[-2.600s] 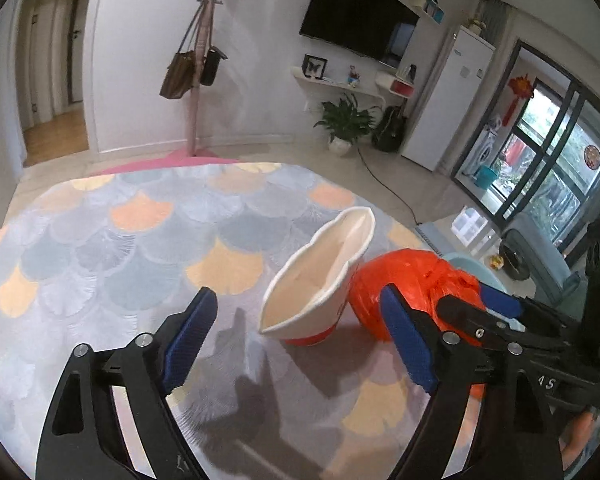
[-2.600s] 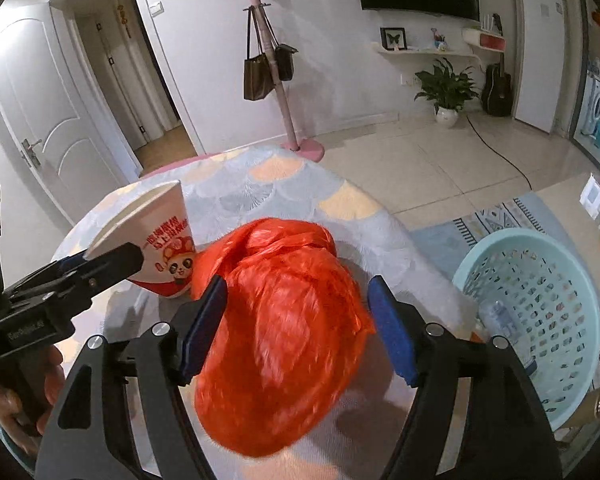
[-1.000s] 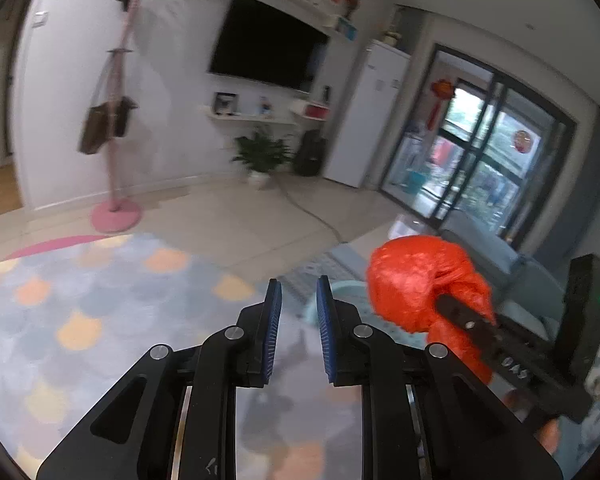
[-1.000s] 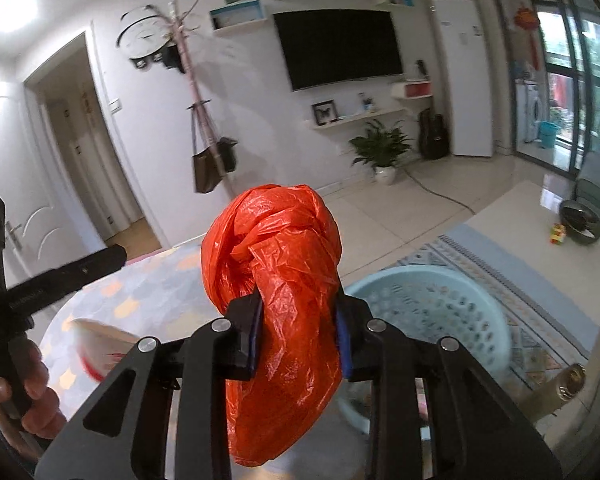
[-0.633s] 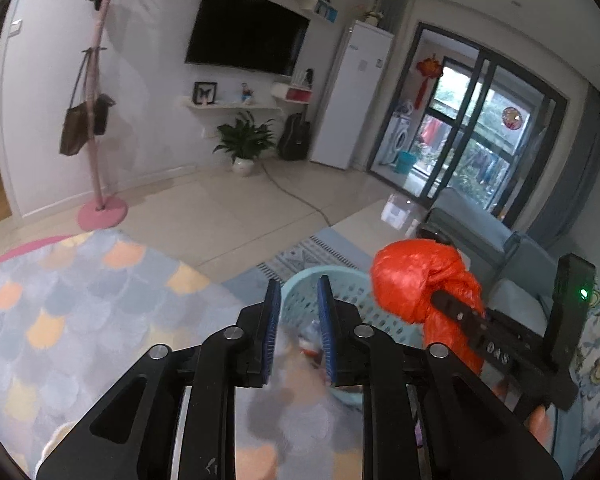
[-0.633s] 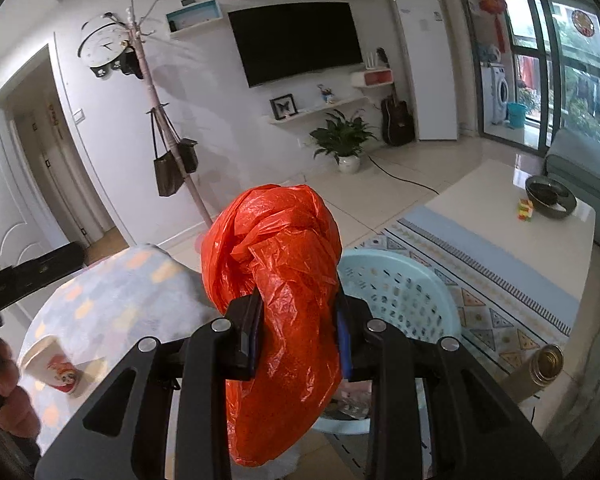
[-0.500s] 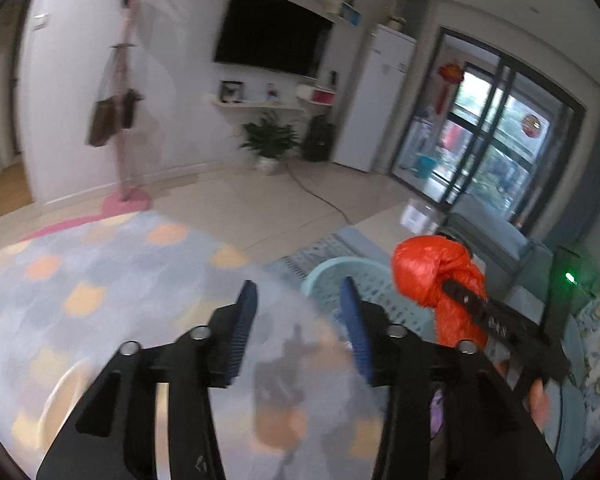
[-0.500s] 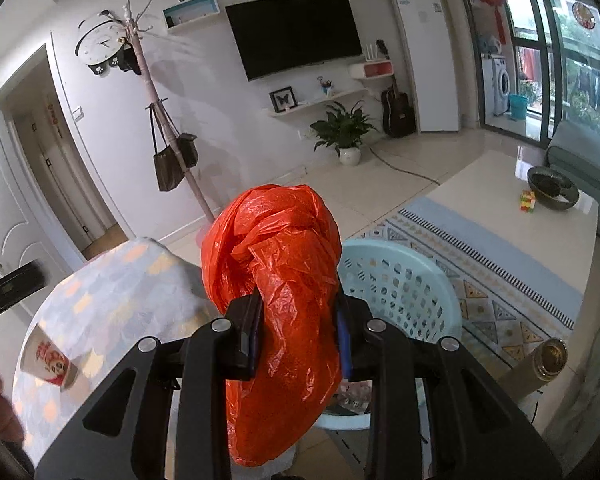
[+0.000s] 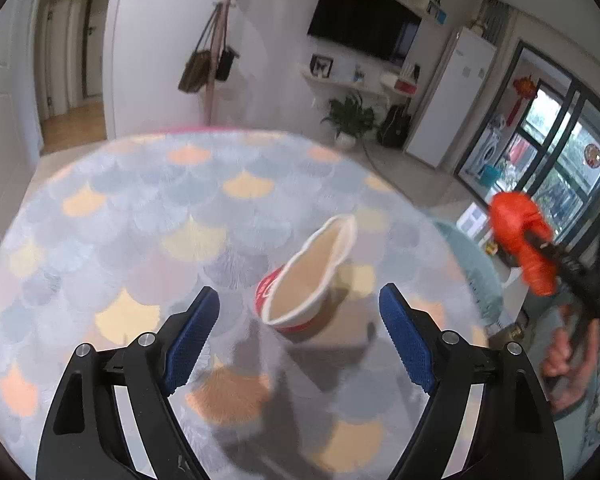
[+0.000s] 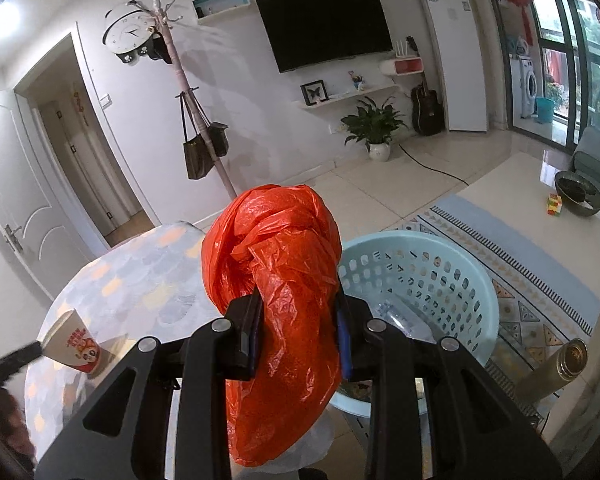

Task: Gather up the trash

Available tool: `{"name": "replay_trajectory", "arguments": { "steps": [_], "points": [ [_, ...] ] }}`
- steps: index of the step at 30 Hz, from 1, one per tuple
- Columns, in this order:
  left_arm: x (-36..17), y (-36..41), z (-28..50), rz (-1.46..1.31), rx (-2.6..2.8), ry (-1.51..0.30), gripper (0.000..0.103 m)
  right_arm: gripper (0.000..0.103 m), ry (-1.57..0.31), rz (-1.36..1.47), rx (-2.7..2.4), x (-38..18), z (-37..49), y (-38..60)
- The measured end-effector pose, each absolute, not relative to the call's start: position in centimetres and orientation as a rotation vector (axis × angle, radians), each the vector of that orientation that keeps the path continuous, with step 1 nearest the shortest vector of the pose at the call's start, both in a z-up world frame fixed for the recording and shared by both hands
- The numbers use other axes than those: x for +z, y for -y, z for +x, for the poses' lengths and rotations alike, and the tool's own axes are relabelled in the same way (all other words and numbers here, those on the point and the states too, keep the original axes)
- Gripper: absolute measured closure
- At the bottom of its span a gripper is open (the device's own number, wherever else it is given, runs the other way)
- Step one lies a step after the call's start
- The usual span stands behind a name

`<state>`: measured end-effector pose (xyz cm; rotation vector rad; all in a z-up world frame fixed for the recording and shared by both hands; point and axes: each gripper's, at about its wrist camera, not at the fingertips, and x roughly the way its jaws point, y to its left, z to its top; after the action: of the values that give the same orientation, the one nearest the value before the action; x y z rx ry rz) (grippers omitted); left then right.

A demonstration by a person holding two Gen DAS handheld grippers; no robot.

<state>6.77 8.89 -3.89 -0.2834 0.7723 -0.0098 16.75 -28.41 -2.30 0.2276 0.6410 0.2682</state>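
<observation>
Clamping the orange trash bag (image 10: 284, 300), right tongs (image 10: 298, 332) pinch its middle tight, held above the worktop (image 10: 140, 280) edge beside the teal basket (image 10: 460, 264). Left tongs (image 9: 300, 336) spread wide, empty, hovering over the squashed paper cup (image 9: 306, 280) near the worktop's right edge.

Round table (image 9: 120, 216) in a scallop-patterned cloth, one squashed paper cup (image 9: 306, 276) standing on it toward the right; light blue basket (image 10: 440, 276) on the floor (image 10: 400, 188) beside it.

wrist views – shared cup (image 9: 308, 276), table (image 9: 140, 208)
</observation>
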Motion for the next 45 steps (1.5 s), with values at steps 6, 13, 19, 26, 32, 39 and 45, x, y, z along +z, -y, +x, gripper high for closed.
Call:
{"name": "replay_trajectory", "arguments": {
  "steps": [6,13,19,26,32,39,45],
  "points": [
    [-5.8,-8.0,9.6,-0.285,-0.03,-0.814,0.06,0.077,-0.635,0.228,0.248,-1.8,15.8,29.3],
    [-4.3,-6.1,10.4,-0.269,-0.09,-0.771,0.073,0.077,-0.617,0.231,0.224,-1.1,15.3,29.4],
    [-0.5,-1.2,13.0,-0.231,-0.234,-0.708,0.072,0.077,-0.597,0.258,0.181,-0.6,16.0,30.9],
    [0.6,7.9,18.2,-0.145,-0.406,-0.707,0.072,0.077,-0.773,0.35,0.026,-4.7,19.7,33.7],
    [-2.5,13.3,23.0,-0.128,-0.483,-0.788,0.071,0.075,-0.883,0.393,-0.021,-9.1,21.7,34.5],
    [-5.7,15.2,26.2,-0.132,-0.48,-0.854,0.052,0.061,-0.896,0.437,-0.039,-10.8,22.7,34.5],
    [-5.8,13.5,25.6,-0.164,-0.454,-0.851,0.032,0.055,-0.879,0.431,-0.029,-10.8,22.5,34.5]
  ]
}}
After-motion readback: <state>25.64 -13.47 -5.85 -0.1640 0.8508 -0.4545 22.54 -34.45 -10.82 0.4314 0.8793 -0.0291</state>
